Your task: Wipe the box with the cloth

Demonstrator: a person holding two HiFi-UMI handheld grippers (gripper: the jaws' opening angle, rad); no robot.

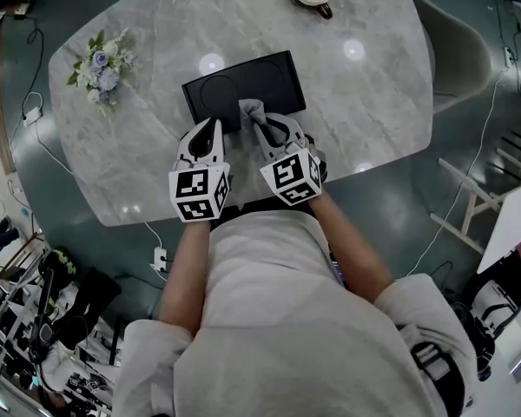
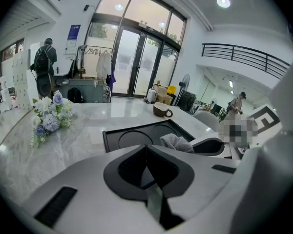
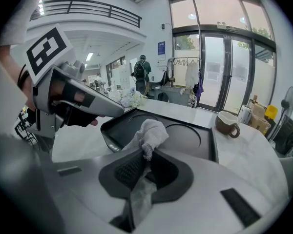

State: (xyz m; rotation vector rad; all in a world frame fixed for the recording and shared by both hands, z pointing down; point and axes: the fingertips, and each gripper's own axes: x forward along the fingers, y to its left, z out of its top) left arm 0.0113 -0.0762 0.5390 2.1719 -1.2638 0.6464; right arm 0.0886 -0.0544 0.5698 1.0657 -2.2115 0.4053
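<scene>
Head view: the box (image 1: 265, 72) lies flat on the tabletop (image 1: 373, 102), just ahead of both jaws.

Left gripper view: the left gripper (image 2: 146, 150) has its jaws together and empty.

Right gripper view: the right gripper (image 3: 147, 155) jaws pinch the cloth (image 3: 154, 130), which is bunched over the box's near edge. The cloth is judged soft and light, best held by its bunched fold.

I see the flat black box (image 1: 262, 75) lying toward the table's (image 1: 365, 102) near edge, with the grey cloth (image 1: 250, 108) bunched on its near rim.
</scene>
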